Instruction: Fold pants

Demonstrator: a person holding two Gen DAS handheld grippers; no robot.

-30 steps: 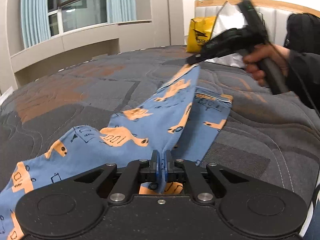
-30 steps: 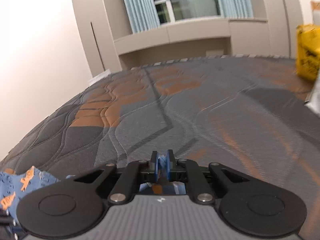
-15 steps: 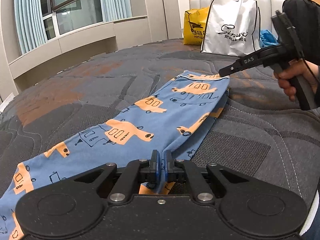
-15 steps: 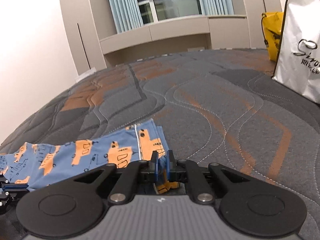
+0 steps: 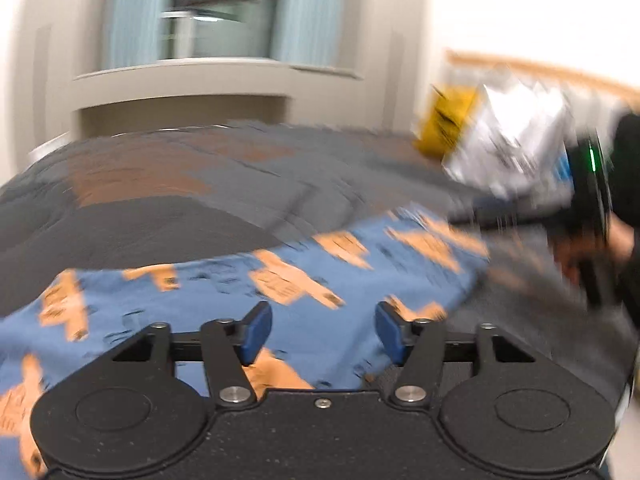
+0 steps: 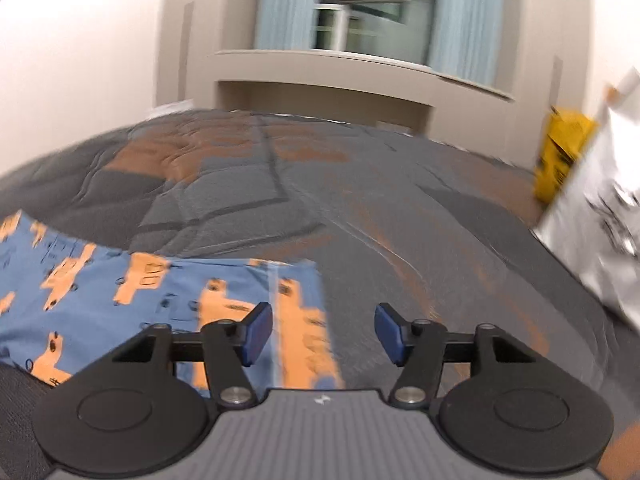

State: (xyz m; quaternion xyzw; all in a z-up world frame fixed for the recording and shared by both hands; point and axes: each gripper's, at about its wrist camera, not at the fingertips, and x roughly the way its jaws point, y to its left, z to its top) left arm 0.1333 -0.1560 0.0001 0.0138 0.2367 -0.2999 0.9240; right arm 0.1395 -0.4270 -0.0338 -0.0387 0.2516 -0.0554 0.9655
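Both tongs are released: the left tongs (image 5: pixel 323 334) hover over the blue pants (image 5: pixel 248 300), which lie flat along the near part of the bed (image 5: pixel 168 200); the right tongs (image 6: pixel 323 334) gape at the pants' right end. Risk: a hasty regrasp could pinch only 1 layer, or drag the fabric and skew the fold.

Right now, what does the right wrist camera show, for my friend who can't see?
The open right gripper hovers over the end of blue pants lying flat on a gray bed. A white bag and yellow bag sit at right.
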